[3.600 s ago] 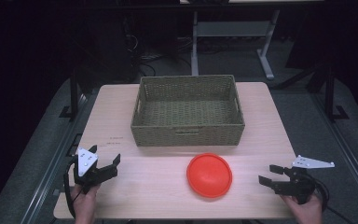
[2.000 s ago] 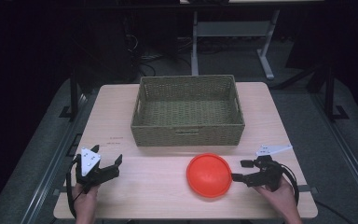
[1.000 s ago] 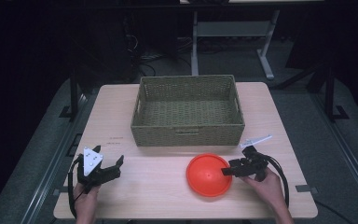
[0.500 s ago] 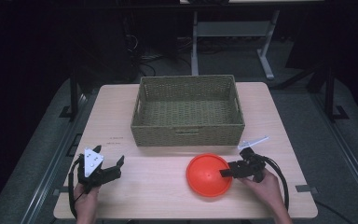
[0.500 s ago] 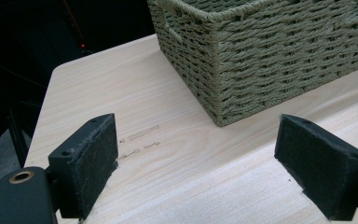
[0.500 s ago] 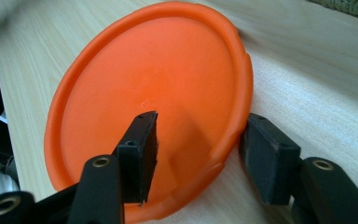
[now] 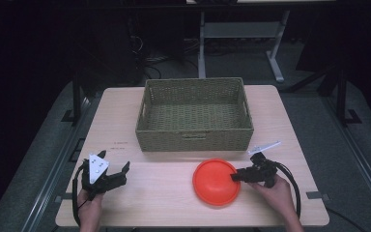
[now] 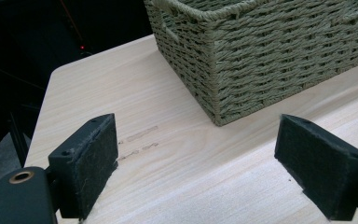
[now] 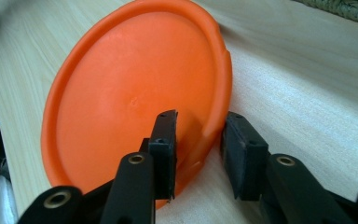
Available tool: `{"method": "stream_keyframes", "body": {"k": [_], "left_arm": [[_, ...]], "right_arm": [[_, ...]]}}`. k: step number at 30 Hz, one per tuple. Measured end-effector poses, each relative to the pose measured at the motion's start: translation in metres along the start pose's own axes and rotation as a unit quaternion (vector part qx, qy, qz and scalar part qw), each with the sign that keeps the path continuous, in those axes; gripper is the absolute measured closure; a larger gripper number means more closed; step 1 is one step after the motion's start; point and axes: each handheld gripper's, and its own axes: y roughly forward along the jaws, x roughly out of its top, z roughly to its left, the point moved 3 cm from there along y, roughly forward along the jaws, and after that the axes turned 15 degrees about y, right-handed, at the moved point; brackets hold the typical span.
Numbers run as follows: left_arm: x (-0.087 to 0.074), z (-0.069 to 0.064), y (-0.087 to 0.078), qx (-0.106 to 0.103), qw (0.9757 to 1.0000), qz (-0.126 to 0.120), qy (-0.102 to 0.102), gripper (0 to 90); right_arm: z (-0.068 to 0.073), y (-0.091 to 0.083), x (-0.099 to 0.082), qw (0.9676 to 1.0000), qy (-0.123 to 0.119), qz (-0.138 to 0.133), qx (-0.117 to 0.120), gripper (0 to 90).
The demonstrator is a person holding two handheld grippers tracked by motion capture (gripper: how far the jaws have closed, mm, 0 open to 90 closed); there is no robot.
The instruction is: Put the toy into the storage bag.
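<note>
Table: pale wooden tabletop (image 7: 164, 193), centre of the high view, dark floor around it.

Basket: rectangular woven olive-green basket (image 7: 194, 140), upper middle of the table, open top, nothing visible inside. In the left gripper view its corner (image 8: 223, 70) fills the upper right of the frame.

Disc: flat round orange plastic disc (image 7: 212, 182), lower centre-right of the high view, lying on the table just in front of the basket, apart from it. In the right gripper view it (image 9: 126, 98) takes the left and centre of the frame.

Right gripper: black two-jaw tool (image 7: 235, 177) held by the hand at lower right; its jaws reach to the disc's right edge. In the right gripper view (image 9: 200, 149) the jaws straddle the raised rim, one over the disc's face, one outside; a narrow gap stays between them, not yet pressed onto the rim.

Left gripper: black two-jaw tool (image 7: 118, 173) at lower left of the high view, near the table's front-left corner, well apart from basket and disc. In the left gripper view (image 8: 205, 163) its jaws are spread wide over bare wood, holding nothing.
</note>
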Motion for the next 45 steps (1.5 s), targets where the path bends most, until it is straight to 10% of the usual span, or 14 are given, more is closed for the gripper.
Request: {"method": "stream_keyframes", "body": {"k": [28,45], "left_arm": [[0.001,-0.002,-0.001,-0.004,0.9999,-0.001,0.013,12.8],[0.000,0.000,-0.003,0.005,1.0000,-0.001,0.003,12.8]], "right_arm": [[0.022,-0.019,0.003,0.9981,0.003,-0.050,0.035,82.4],[0.057,-0.047,0.011,0.9966,-0.029,-0.075,-0.016,82.5]]}}
